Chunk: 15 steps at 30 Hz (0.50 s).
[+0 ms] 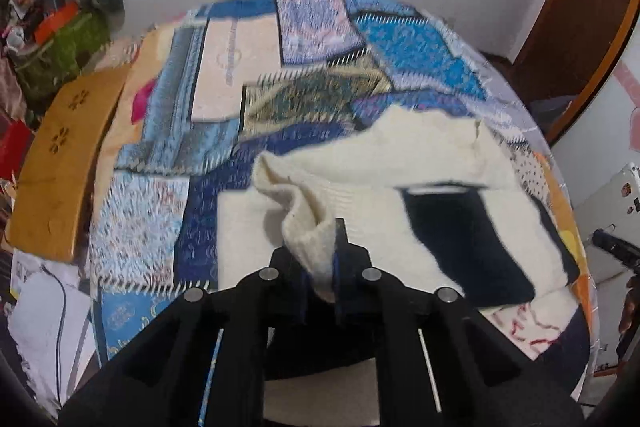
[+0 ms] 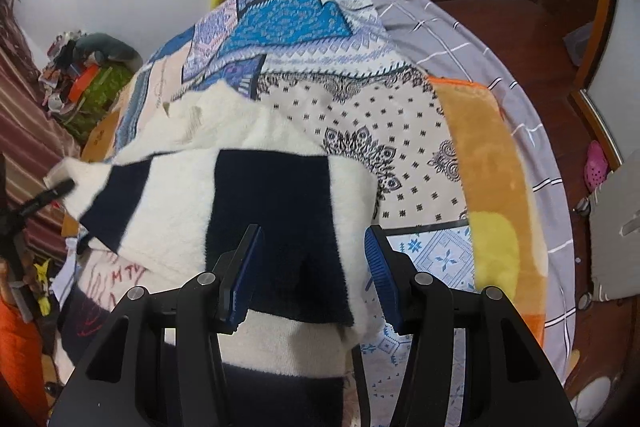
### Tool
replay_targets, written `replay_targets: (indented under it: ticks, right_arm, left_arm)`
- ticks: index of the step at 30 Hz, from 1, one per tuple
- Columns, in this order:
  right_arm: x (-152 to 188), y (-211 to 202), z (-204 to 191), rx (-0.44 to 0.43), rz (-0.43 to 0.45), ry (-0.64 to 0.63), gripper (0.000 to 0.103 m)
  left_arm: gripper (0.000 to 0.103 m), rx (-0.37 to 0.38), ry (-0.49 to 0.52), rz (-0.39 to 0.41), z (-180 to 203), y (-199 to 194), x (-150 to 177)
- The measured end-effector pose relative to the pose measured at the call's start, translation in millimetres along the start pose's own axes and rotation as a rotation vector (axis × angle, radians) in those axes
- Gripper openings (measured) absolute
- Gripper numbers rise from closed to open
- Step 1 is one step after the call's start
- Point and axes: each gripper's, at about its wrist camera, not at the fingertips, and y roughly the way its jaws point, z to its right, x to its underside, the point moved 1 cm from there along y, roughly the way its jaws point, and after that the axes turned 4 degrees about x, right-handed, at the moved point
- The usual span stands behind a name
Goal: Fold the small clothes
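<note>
Left hand-held gripper (image 1: 320, 259) pinching cream sweater (image 1: 400, 163) cuff, right hand-held gripper (image 2: 316, 267) spread wide over it

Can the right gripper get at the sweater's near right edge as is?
Probably yes. The right gripper is open, its fingers apart over the sweater, whose right edge lies just inside the right finger, with nothing lying on it. The left gripper pinches a cuff on the far side.
</note>
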Motion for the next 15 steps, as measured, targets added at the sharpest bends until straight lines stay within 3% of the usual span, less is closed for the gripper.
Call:
replay_targets:
  ticks: [7, 11, 15]
  right_arm:
    - [-2, -2, -4, 0.004, 0.009, -0.016, 0.053]
    - [-4, -4, -10, 0.009, 0.012, -0.034, 0.053]
    - [-6, -14, -17, 0.014, 0.036, -0.054, 0.053]
  left_arm:
    - [0.013, -0.063, -0.049, -0.081, -29, 26, 26]
    - [0.013, -0.123, -0.073, -0.097, -47, 26, 35]
    - [0.014, -0.131, -0.078, -0.104, -57, 16, 42]
